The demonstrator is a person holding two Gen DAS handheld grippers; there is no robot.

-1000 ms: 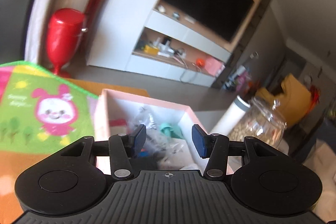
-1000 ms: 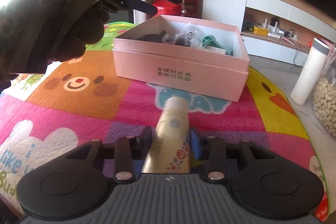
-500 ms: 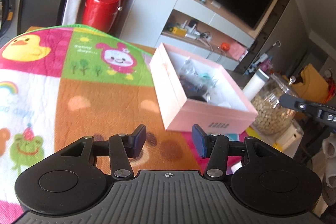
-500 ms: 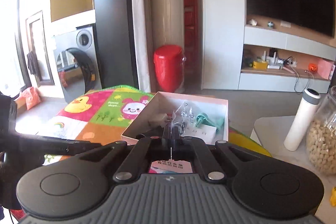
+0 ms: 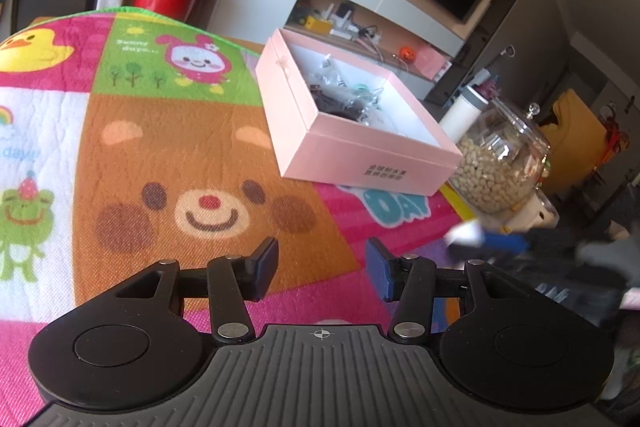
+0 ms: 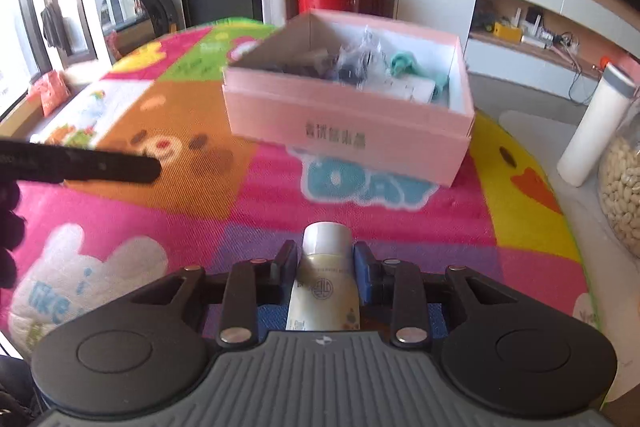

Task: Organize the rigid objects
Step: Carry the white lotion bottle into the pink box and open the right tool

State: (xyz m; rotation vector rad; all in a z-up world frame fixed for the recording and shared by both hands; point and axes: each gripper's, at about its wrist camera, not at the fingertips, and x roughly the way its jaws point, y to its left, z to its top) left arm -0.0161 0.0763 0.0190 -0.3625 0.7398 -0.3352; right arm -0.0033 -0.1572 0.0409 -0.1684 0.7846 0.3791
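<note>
Apparently touching, right gripper (image 6: pixel 325 267) jaws are opening around cream tube (image 6: pixel 325 275).

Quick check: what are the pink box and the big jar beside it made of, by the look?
Pink box: likely matte paperboard, shown by crisp folded edges and a plain brown inner wall.
Jar: clear, glossy, probably glass; the beans inside show through, highlights on top.

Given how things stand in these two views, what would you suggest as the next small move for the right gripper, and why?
Probably carry the cream tube forward and up over the near wall of the pink box. The right gripper has the tube between its pads, though its jaws are opening slightly, so I would first check the grip. The box is open, already holds small items, and lies straight ahead. The left gripper is open and empty.
</note>
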